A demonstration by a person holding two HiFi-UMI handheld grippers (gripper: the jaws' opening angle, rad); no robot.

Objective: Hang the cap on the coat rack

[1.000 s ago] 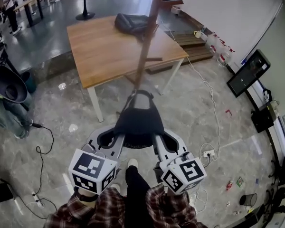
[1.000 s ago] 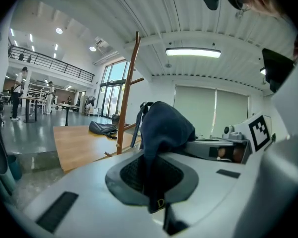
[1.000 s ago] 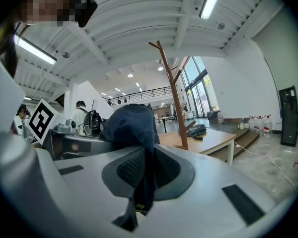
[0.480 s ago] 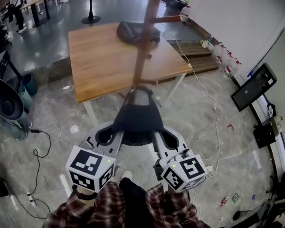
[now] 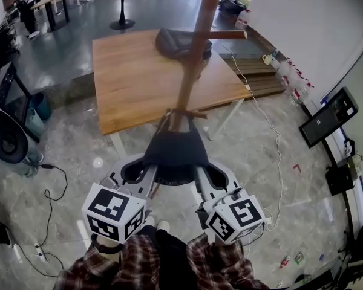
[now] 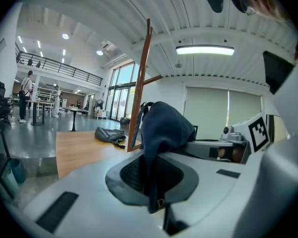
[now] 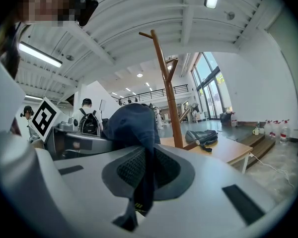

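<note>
L gripper (image 5: pixel 150 173) and R gripper (image 5: pixel 198 175), each clenched on an opposite side of the dark cap (image 5: pixel 175 150), hold it up between them in front of the person, w/ fabric pinched flat in both pairs of jaws. The cap's crown bulges upward between the two tools and its rear strap loop points away from the person toward the wooden coat rack (image 5: pixel 196 47). In the head view the loop overlaps the pole beside a short low peg; contact can't be told. Higher up, a longer peg (image 5: pixel 225 34) juts to the right. Behind the rack stands a wooden table (image 5: pixel 139 77) w/ a dark bag (image 5: pixel 178 41) lying near its far edge. A white cable (image 5: pixel 272 132) trails over the grey stone floor (image 5: pixel 78 138) at right; plaid sleeves (image 5: pixel 139 264) fill the bottom edge
</note>
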